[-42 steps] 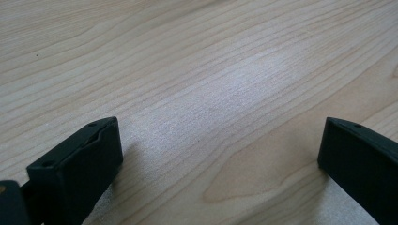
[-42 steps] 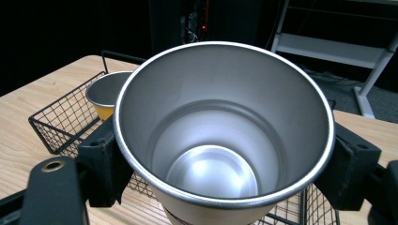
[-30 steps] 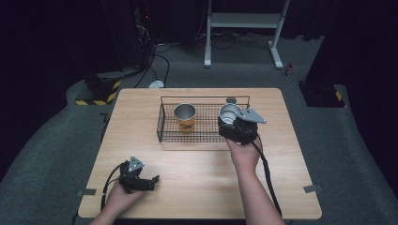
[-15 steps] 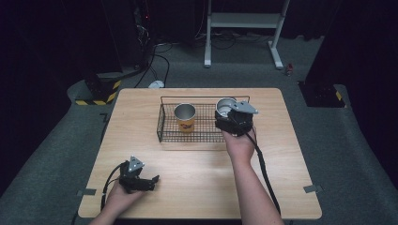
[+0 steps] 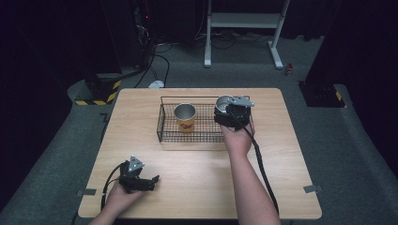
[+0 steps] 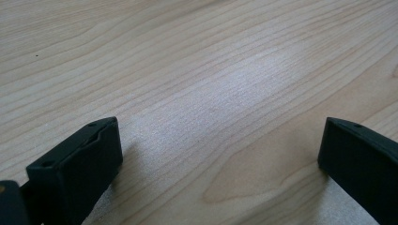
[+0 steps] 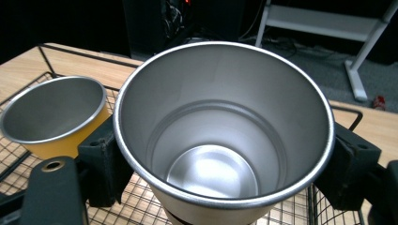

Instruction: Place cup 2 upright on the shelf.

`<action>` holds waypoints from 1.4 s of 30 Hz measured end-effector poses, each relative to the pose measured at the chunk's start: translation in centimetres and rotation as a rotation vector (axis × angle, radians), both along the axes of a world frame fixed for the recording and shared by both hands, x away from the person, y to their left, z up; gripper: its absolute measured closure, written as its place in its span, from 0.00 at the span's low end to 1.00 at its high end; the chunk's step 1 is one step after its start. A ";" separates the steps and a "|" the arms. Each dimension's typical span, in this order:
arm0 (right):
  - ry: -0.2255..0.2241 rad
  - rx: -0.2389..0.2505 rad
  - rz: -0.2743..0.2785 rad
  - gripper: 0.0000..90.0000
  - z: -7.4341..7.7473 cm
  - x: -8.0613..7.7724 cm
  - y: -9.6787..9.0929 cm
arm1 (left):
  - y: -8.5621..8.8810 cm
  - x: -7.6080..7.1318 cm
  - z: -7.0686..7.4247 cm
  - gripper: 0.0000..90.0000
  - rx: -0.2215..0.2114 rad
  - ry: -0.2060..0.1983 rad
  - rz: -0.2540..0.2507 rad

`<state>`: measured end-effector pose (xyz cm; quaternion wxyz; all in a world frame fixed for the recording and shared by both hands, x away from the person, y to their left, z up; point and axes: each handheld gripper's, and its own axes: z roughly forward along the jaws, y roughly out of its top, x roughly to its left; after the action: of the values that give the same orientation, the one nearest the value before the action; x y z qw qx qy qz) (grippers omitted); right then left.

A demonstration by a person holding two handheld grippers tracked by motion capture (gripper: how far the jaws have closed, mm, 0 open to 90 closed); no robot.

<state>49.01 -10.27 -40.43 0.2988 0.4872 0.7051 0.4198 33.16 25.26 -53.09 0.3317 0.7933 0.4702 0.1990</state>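
Right claw (image 7: 220, 159) is clamped across the empty steel cup (image 7: 223, 122) over the wire basket's (image 5: 162, 123) right end; judged light, rigid and slick-walled, best gripped below its rim.

Left tongs (image 5: 151, 180) at 7 o'clock on the table (image 5: 197, 187), hand low, jaws spread wide apart, pointing toward 3 o'clock. Right forearm (image 5: 248, 187) reaches from 6 toward 12 o'clock; right tongs (image 5: 225, 108) at about 1 o'clock, jaws clamped against both sides of a steel cup (image 7: 223, 131).
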 end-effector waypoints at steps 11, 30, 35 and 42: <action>0.044 0.007 -0.023 0.21 -1.7 1.7 0.1 | 0.0 0.0 0.0 0.00 0.001 0.000 0.001; 0.110 -0.039 -0.030 0.21 -4.2 3.2 1.1 | 0.0 0.0 0.0 0.01 0.005 -0.001 0.000; 0.139 -0.050 -0.036 0.21 -4.9 3.4 1.3 | 0.0 0.0 0.0 0.01 0.003 -0.002 0.001; 0.157 -0.053 -0.030 0.21 -5.3 3.6 1.5 | 0.0 0.0 0.0 0.01 0.003 -0.001 0.001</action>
<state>52.63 -8.78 -45.74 0.2618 0.5210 0.7299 0.3567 33.17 25.24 -53.08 0.3306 0.7934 0.4701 0.2004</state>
